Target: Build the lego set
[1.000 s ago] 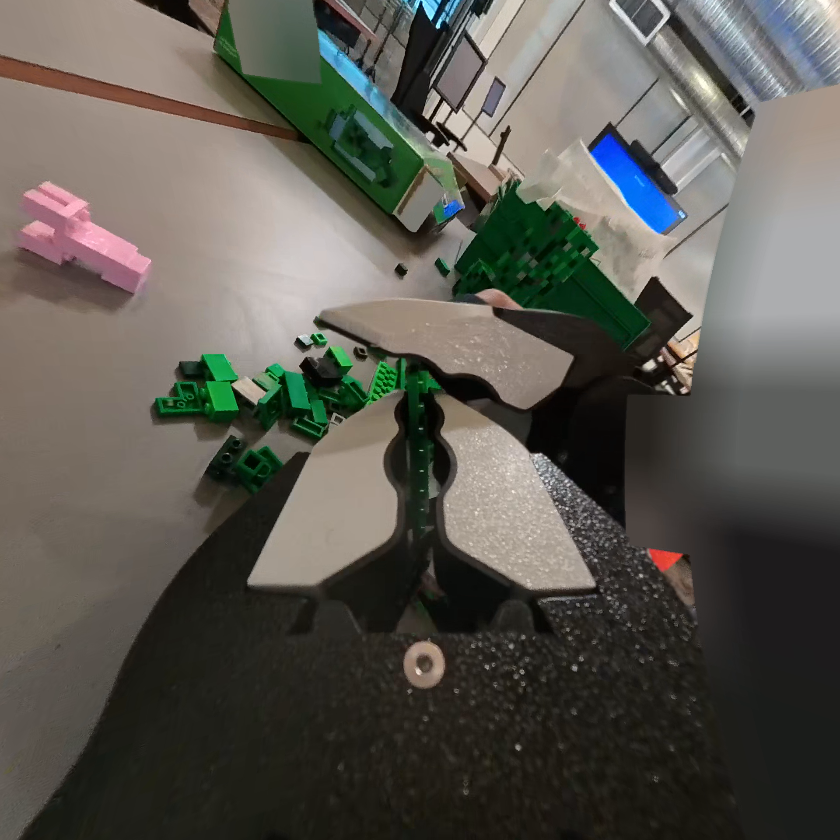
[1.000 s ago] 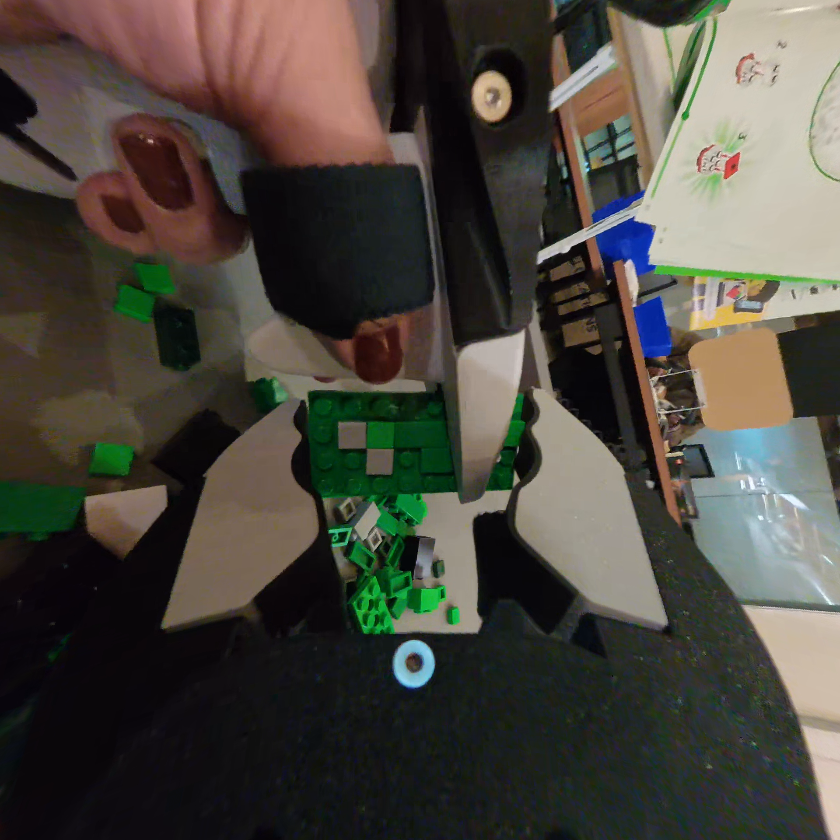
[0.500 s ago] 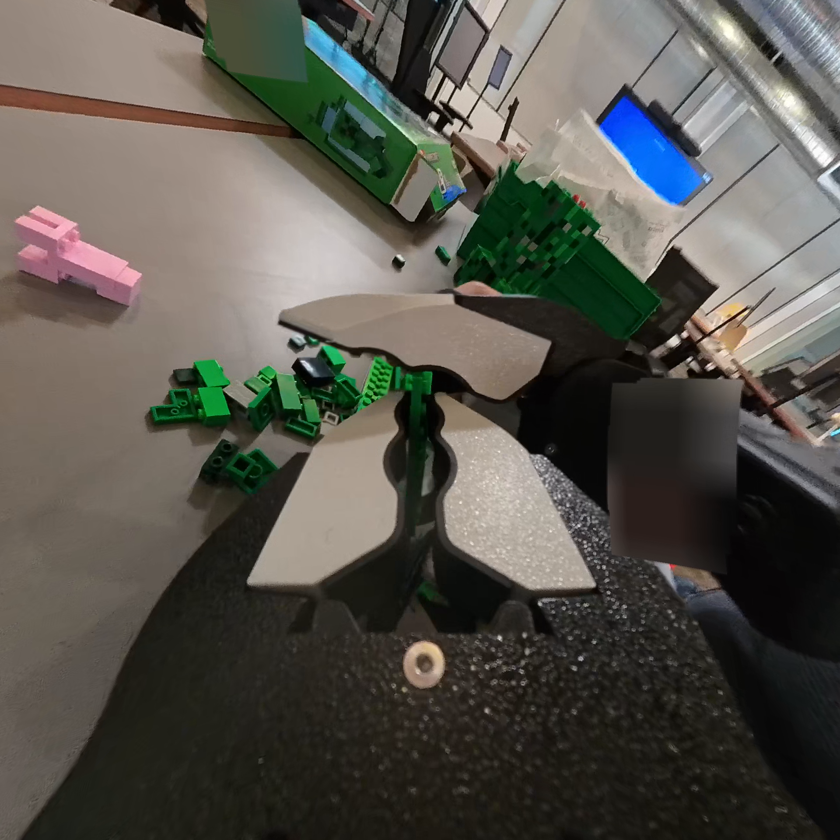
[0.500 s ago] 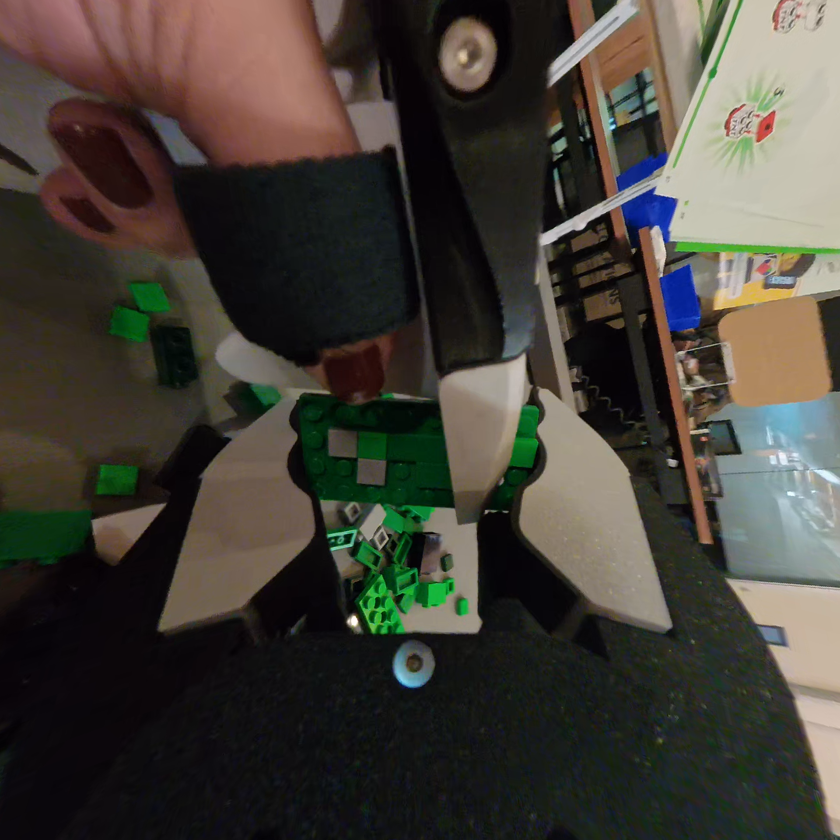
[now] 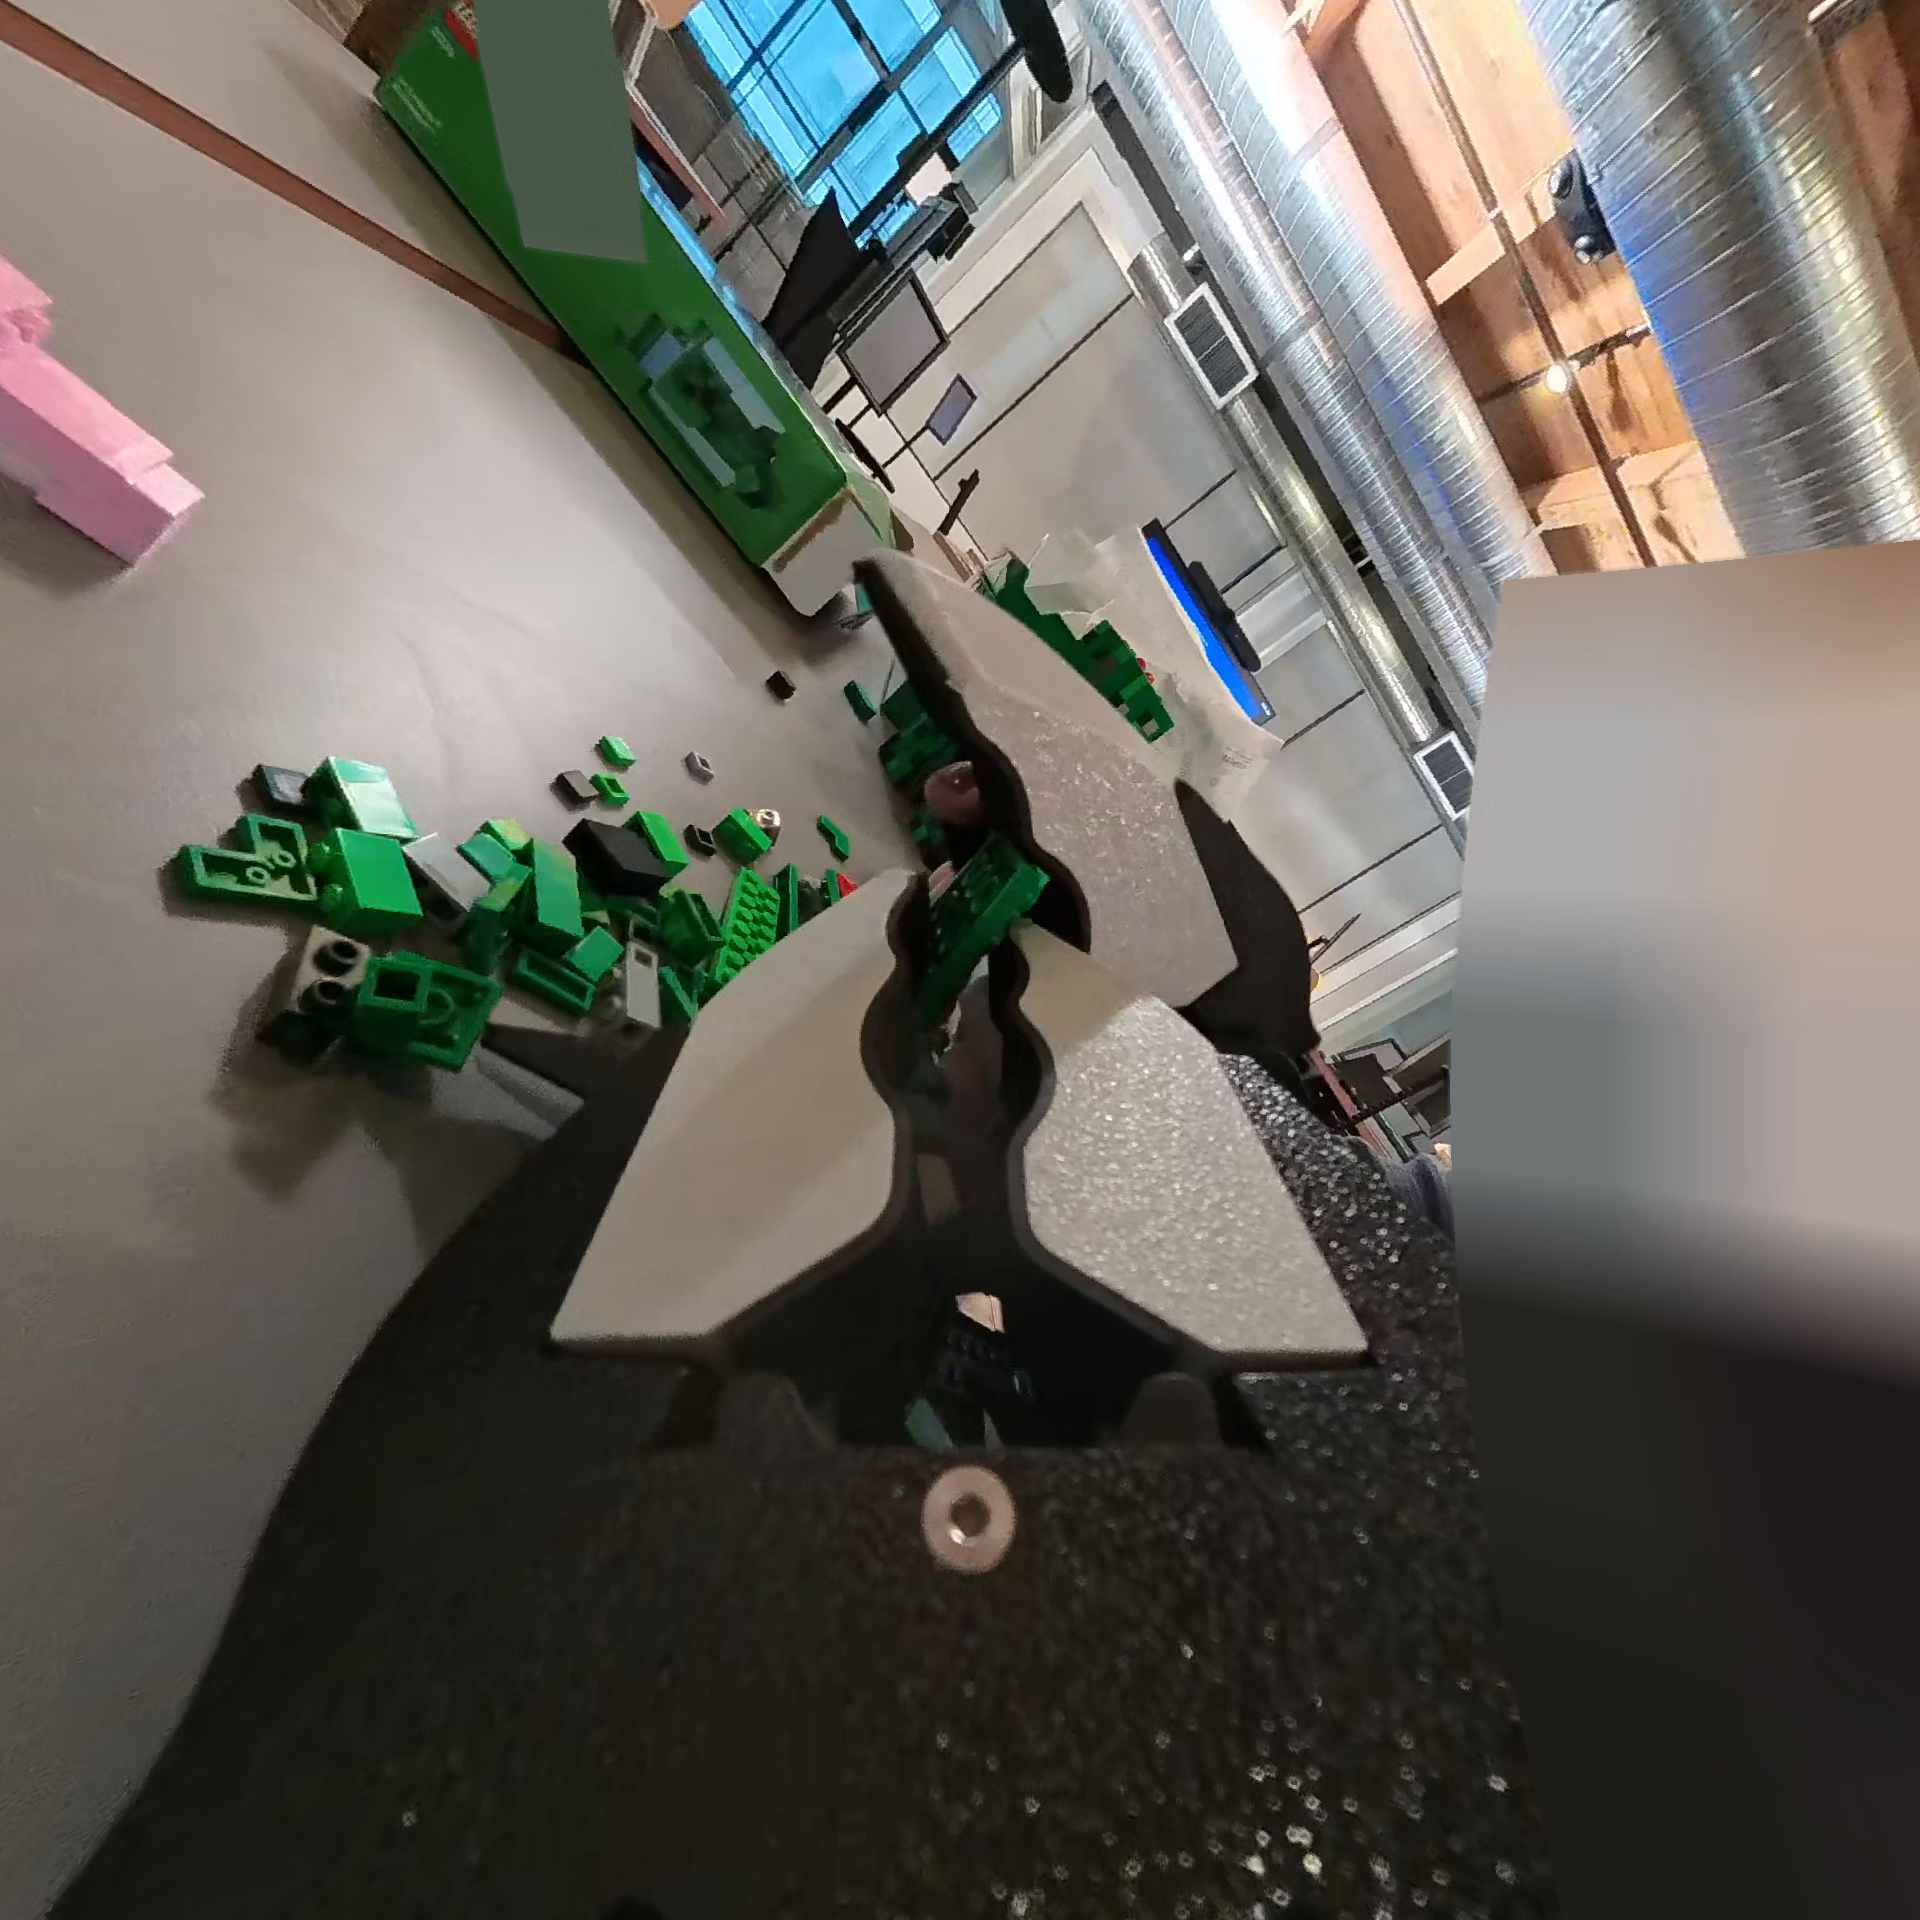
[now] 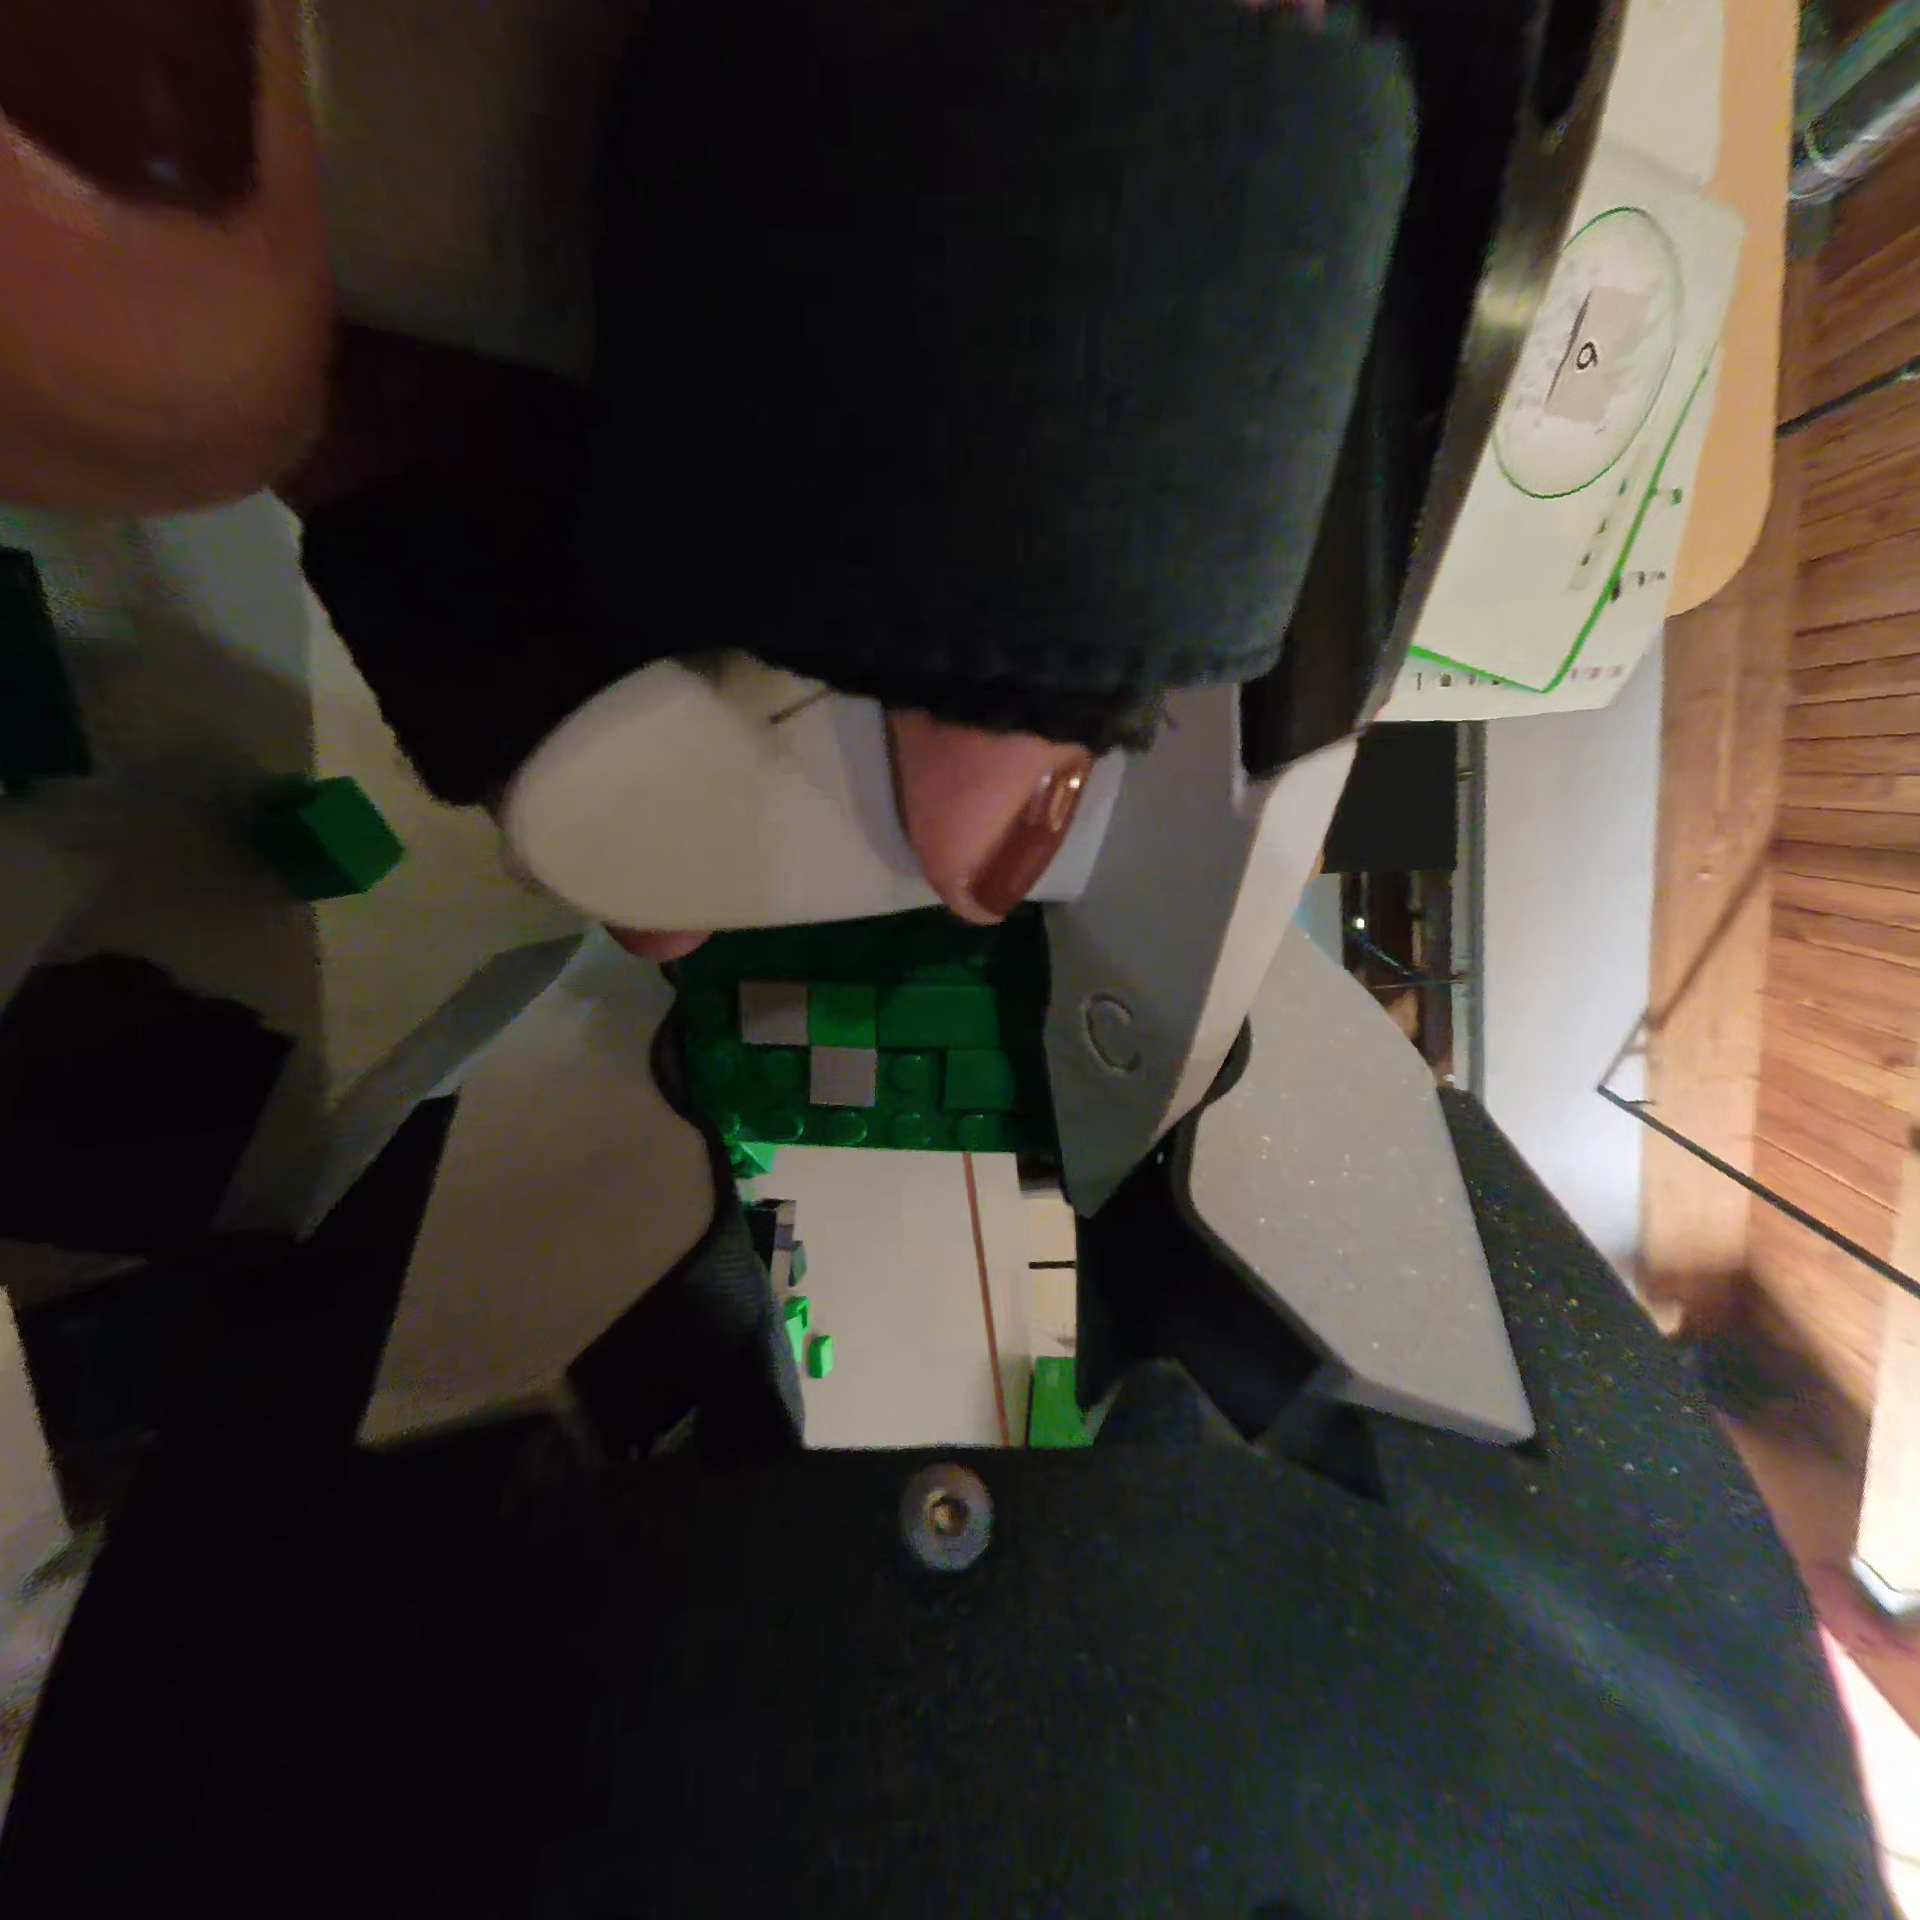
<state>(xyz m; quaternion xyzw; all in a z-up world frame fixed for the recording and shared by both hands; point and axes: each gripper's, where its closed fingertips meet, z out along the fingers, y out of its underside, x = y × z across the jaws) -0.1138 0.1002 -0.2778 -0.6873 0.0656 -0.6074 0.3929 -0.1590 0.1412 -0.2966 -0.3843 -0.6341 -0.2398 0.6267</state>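
A green Lego plate (image 6: 914,1013) with two grey tiles on its studs is held in the air between both grippers. My left gripper (image 5: 961,935) is shut on the plate (image 5: 987,883), which shows edge-on between its fingers. My right gripper (image 6: 935,997) grips the same plate across its width. One left finger (image 6: 1153,997) crosses in front of the plate's right part. In the left wrist view a right finger (image 5: 1091,790) crosses just beyond my fingertips. A hand with a black strap (image 6: 935,364) fills the top of the right wrist view.
A pile of loose green, grey and black bricks (image 5: 499,914) lies on the grey table (image 5: 364,582) left of the grippers. A pink build (image 5: 73,457) sits at the far left, a green box (image 5: 665,343) behind. A green model (image 5: 1101,655) and an instruction booklet (image 6: 1579,416) stand beyond. The left gripper's tips are roughly 5 cm from the right gripper's.
Both grippers have tilted and shifted together, still holding the plate. The brick pile has left the right wrist view, where bare table with a brown line now shows under the plate.
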